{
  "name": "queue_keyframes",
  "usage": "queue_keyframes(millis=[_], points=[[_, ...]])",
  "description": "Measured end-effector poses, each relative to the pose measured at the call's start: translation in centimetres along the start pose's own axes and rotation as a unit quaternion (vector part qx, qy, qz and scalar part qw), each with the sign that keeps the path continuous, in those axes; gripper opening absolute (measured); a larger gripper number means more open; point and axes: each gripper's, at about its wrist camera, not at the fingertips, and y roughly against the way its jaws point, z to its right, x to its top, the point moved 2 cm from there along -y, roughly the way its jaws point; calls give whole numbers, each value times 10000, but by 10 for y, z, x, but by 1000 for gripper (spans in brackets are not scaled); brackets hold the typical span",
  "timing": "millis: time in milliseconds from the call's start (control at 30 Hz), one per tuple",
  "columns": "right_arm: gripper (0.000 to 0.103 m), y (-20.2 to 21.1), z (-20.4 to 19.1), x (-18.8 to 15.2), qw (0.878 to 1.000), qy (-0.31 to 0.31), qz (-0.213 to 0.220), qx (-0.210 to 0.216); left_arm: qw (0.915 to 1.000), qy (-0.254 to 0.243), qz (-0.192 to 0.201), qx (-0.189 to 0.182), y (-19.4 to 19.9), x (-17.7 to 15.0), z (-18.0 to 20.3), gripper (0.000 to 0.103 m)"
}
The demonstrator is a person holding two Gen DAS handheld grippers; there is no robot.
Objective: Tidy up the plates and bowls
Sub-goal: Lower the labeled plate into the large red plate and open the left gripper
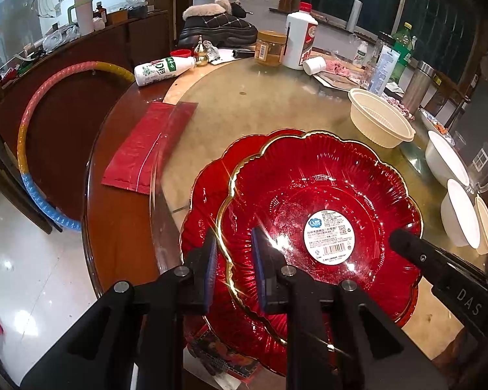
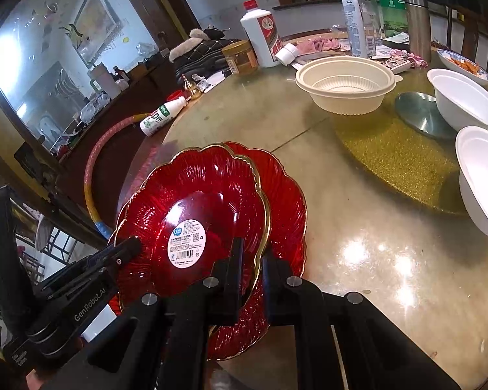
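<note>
A red scalloped plate with a gold rim and a white label (image 1: 322, 208) lies on top of a second red plate (image 1: 205, 201), offset from it. My left gripper (image 1: 234, 243) straddles the top plate's near-left rim, fingers closed on it. My right gripper (image 2: 252, 253) is closed on the top plate's (image 2: 195, 208) right rim, with the lower plate (image 2: 286, 195) showing behind. Each gripper shows in the other's view, at the plate's opposite edge. A cream plastic bowl (image 1: 379, 120) and two white bowls (image 2: 465, 97) (image 2: 484, 175) stand further right on the table.
The round table has a glass turntable (image 1: 244, 107). At the far side stand a white liquor bottle (image 1: 301, 40), a jar (image 1: 270, 48), a lying milk bottle (image 1: 162, 70), boots (image 1: 218, 26) and more bottles. A red packet (image 1: 146, 146) lies left. A hoop (image 1: 32, 130) leans by the table's left edge.
</note>
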Motion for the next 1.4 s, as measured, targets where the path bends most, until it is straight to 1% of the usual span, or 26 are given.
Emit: queue_keyframes(millis=[900, 1067, 1200, 1400], points=[[11, -6, -1, 0, 9998, 46, -160, -125, 9998, -83, -70, 153, -4, -3, 3, 18], [12, -6, -1, 0, 9997, 60, -178, -137, 9998, -81, -79, 168, -4, -2, 4, 18], [15, -7, -3, 0, 9996, 88, -200, -149, 9998, -51, -89, 158, -3, -2, 3, 18], [15, -6, -4, 0, 9994, 109, -216, -229, 9998, -2, -159, 123, -3, -2, 1, 19]])
